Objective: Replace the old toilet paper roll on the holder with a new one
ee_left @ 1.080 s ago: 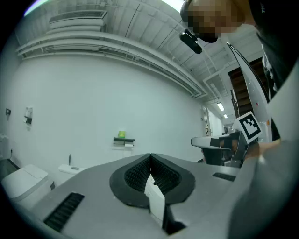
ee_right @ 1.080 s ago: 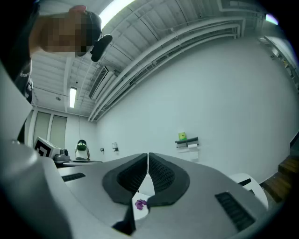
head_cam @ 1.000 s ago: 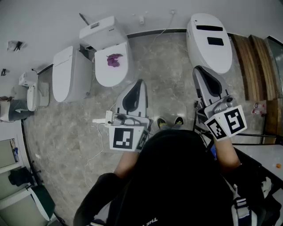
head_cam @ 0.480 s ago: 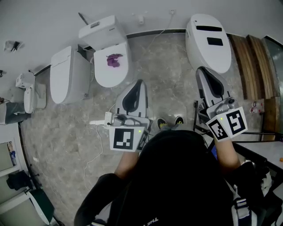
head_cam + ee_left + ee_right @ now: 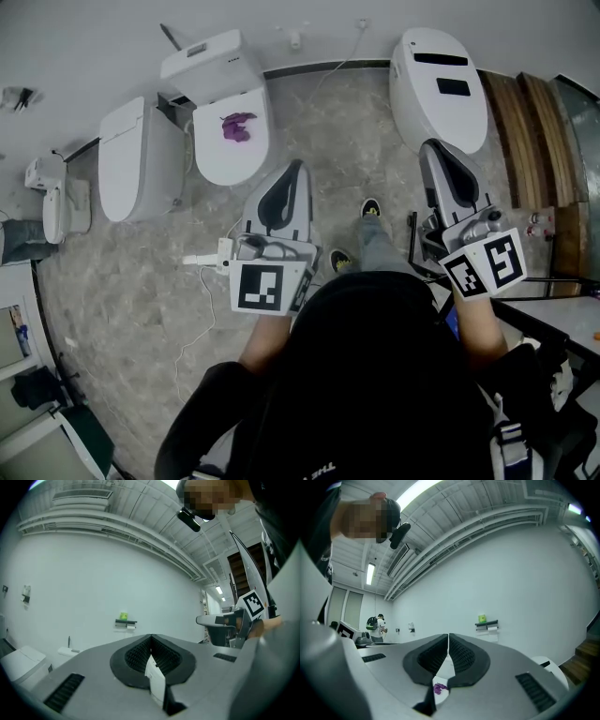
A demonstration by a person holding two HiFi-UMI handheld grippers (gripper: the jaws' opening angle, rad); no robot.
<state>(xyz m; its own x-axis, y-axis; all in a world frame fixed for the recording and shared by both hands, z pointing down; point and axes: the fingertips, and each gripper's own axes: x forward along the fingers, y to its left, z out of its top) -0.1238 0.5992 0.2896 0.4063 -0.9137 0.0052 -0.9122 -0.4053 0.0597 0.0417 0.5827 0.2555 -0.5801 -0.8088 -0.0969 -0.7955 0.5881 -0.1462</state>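
Though both shut, two claws [image 5: 297, 166] [image 5: 432, 144]

The head view is shot from right above the person, aimed steeply down at the floor [image 5: 141, 281], quite far off. Each gripper view is taken from low behind its own jaws, pointed roughly level at a distant white wall [image 5: 93, 583]. The wall holder [image 5: 125, 623] [image 5: 486, 624] is caught in both gripper views, near 12 o'clock. The purple scrap [image 5: 234, 127] [image 5: 439, 688] is shared by the head and right gripper views.
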